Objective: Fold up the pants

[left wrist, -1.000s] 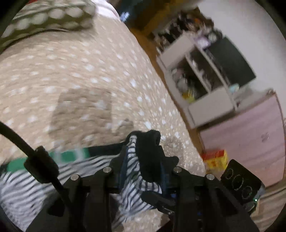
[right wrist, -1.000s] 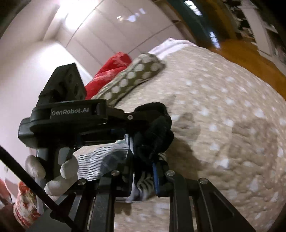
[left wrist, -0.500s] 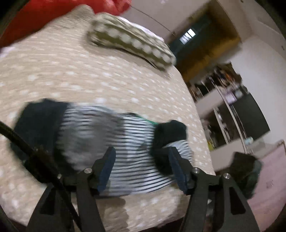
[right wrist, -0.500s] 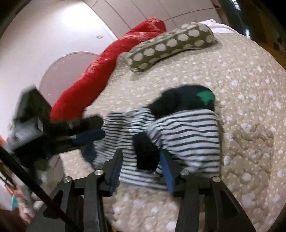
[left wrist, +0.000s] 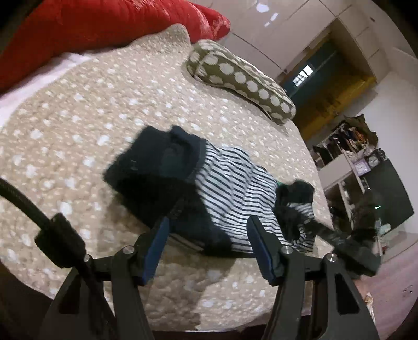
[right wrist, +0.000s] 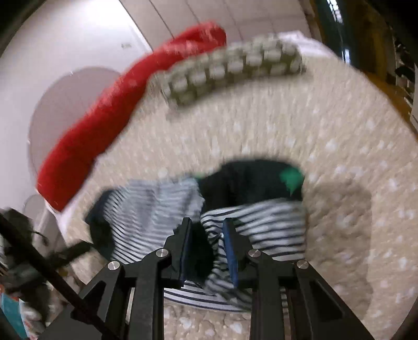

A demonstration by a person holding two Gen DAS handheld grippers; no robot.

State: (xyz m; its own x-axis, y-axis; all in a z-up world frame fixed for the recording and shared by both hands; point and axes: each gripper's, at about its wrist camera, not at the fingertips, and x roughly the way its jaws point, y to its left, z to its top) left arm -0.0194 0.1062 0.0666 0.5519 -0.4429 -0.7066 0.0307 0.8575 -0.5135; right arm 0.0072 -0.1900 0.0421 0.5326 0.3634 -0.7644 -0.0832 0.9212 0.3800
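— Left gripper [left wrist: 209, 251] first: what is it doing?

— Its blue-padded fingers [left wrist: 156, 245] stand wide apart with nothing between them, hovering just over the near edge of the pants [left wrist: 230, 188]. The striped cloth lies beyond and between the tips, not touched as far as I can see.

— And the right gripper [right wrist: 207, 248]?

— Narrower gap, and a dark-and-striped bunch of the pants sits between its pads [right wrist: 230, 251]. The view is blurred, so I cannot tell whether they are pressing the cloth or only straddling it.

— Where do the pants lie?

— On the spotted beige bedspread [left wrist: 91, 109], near its front edge, as a short doubled bundle: a dark navy part to the far left, stripes in the middle, and a dark bunched end with a green patch [right wrist: 291, 177] to the right. The polka-dot pillow [left wrist: 240, 81] and red blanket [left wrist: 91, 23] are well apart, at the far side.

— How would you do this step well?

— I judge a fold has been laid and needs tidying. Keep the empty gripper low and pin the near edge flat while the other draws the bunched end straight, so the layers square up. Pulling too hard could drag the bundle off the edge of the bed.
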